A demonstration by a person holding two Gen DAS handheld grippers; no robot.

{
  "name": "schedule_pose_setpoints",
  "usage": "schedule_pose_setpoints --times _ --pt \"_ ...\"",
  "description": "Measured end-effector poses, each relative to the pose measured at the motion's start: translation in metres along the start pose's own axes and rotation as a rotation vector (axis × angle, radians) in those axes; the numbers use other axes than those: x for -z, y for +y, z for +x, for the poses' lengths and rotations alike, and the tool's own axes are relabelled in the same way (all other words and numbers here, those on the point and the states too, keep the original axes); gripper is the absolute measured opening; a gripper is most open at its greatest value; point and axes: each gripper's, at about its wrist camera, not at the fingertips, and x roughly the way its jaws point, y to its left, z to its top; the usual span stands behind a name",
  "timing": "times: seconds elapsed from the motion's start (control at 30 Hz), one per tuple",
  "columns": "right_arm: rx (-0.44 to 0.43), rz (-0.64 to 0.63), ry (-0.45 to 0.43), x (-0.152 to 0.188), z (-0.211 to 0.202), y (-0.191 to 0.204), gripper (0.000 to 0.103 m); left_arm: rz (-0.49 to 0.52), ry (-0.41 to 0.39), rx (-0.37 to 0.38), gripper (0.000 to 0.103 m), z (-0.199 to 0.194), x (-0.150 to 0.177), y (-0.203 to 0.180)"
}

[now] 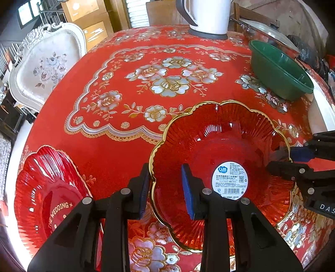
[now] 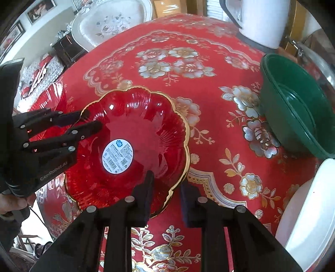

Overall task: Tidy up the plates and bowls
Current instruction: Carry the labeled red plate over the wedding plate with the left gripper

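A clear red scalloped bowl (image 1: 219, 142) with a gold rim and a white label in its bottom sits over the red flowered tablecloth (image 1: 134, 146). My left gripper (image 1: 165, 169) is shut on the bowl's near-left rim, one pad outside the wall and one inside. My right gripper (image 2: 167, 180) is shut on the opposite rim of the same bowl (image 2: 136, 117). Each view shows the other gripper clamped across the rim: the right gripper (image 1: 274, 158) and the left gripper (image 2: 94, 119). I cannot tell whether the bowl rests on the cloth. A red ribbed plate (image 1: 48, 188) lettered "THE WEDDING" lies at the table's left edge.
A green plastic bowl (image 1: 280, 71) stands at the right of the table, with a glass-lidded pot (image 1: 268, 27) behind it. A white kettle (image 1: 209, 16) is at the far edge. A white chair (image 1: 48, 62) stands beyond the table. A white rounded object (image 2: 307, 209) lies at the right edge.
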Motion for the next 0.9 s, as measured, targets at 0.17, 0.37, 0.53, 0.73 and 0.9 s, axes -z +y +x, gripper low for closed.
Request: schedule_pose_setpoints --times 0.17,0.37,0.53,0.73,0.9 --pt "-0.006 0.015 -0.019 0.002 -0.001 -0.001 0.023 0.003 0.012 0.021 0.028 0.0 0.0 0.002" --pt "0.02 0.007 -0.033 0.001 -0.007 0.006 0.024 -0.019 0.023 0.044 0.028 -0.004 0.0 0.007" --pt "0.031 0.017 -0.056 -0.005 -0.017 0.008 0.026 -0.024 0.002 0.041 0.028 -0.015 -0.004 0.009" --pt "0.008 0.047 -0.072 -0.012 -0.024 0.006 0.026 -0.047 -0.021 0.044 0.028 -0.029 -0.008 0.019" --pt "-0.028 0.062 -0.088 -0.021 -0.03 0.011 0.026 -0.071 -0.041 0.046 0.028 -0.041 -0.009 0.03"
